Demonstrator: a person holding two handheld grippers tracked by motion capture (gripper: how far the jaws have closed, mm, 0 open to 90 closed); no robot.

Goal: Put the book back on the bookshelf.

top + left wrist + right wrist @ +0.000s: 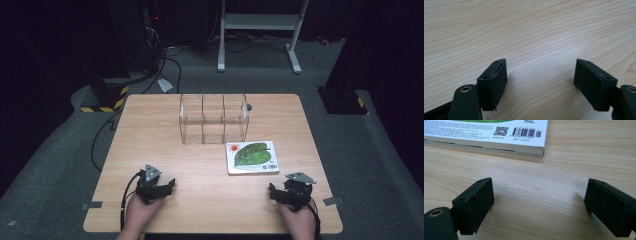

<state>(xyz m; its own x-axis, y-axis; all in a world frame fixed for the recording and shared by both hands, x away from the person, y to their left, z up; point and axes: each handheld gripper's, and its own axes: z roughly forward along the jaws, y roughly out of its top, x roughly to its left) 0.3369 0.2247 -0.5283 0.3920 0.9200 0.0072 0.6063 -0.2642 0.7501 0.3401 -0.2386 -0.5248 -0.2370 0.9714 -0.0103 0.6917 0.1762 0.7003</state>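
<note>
A white book (pixel 252 156) with a green leaf on its cover lies flat on the wooden table (pixel 150 145), right of centre. Behind it stands a clear plastic rack (pixel 214 119) with three upright slots. My left gripper (pixel 156 188) rests near the front left edge, open, with bare wood between its jaws (pixel 540 75). My right gripper (pixel 291 191) rests near the front right edge, open and holding nothing (pixel 539 197). The book's near edge with its barcode (pixel 524 132) lies just ahead of the right gripper.
A dark round mark (pixel 248 106) sits on the table behind the rack. Beyond the table stand a white metal frame (pixel 260 30) and dark equipment with cables (pixel 150 40) on grey carpet. A yellow-black striped base (pixel 102 100) lies at the far left.
</note>
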